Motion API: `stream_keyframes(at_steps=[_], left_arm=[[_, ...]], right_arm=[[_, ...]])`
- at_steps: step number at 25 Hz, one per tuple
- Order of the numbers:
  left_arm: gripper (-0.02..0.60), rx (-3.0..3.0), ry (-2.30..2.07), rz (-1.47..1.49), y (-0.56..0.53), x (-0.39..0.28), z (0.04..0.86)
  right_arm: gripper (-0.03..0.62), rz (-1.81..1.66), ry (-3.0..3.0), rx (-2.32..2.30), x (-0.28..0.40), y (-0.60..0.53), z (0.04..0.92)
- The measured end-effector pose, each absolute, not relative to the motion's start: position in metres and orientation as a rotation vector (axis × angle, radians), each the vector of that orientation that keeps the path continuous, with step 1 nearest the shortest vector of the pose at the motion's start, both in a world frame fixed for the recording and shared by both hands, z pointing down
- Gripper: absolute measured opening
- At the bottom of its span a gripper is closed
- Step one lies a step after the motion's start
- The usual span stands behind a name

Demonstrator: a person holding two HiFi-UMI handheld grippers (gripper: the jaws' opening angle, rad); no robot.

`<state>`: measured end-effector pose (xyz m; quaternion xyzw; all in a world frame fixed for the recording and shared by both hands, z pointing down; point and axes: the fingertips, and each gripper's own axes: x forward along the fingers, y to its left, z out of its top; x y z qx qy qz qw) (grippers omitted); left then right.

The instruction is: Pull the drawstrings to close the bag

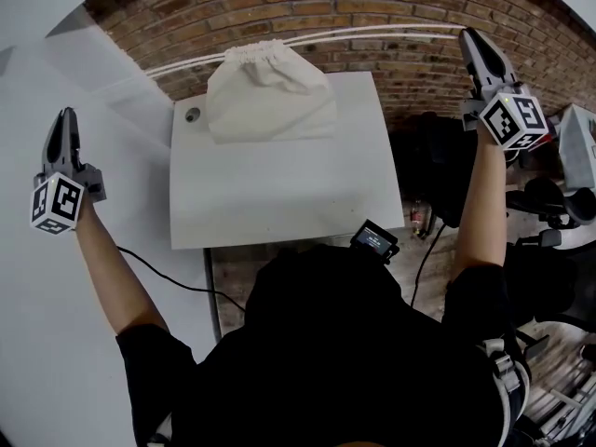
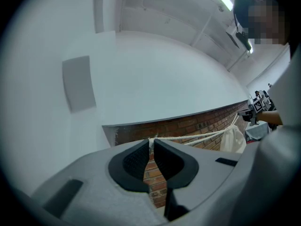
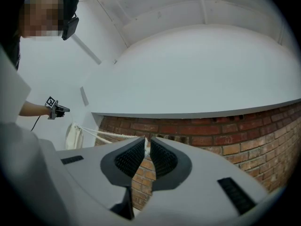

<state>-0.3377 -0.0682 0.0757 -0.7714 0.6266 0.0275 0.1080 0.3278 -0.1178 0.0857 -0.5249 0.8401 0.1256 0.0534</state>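
A white cloth bag stands at the far edge of the white table, its mouth gathered tight. White drawstrings stretch from the mouth out to both sides. My left gripper is held out far left of the table; in the left gripper view its jaws are shut on a drawstring that runs right to the bag. My right gripper is out to the right; its jaws pinch the other drawstring, which runs left to the bag.
Behind the table is a brick surface. A small black device sits at the table's near right corner, and a round hole is at its far left. Dark chairs and gear crowd the right side. A black cable trails on the left.
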Motion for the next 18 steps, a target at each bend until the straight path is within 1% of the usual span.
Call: stream_keyframes(at_steps=[18], left_arm=[[0.041, -2.246, 1.884, 0.03, -0.057, -0.341, 0.082]], right_arm=[[0.037, 0.427, 2.636, -1.59, 0.322, -0.125, 0.095]])
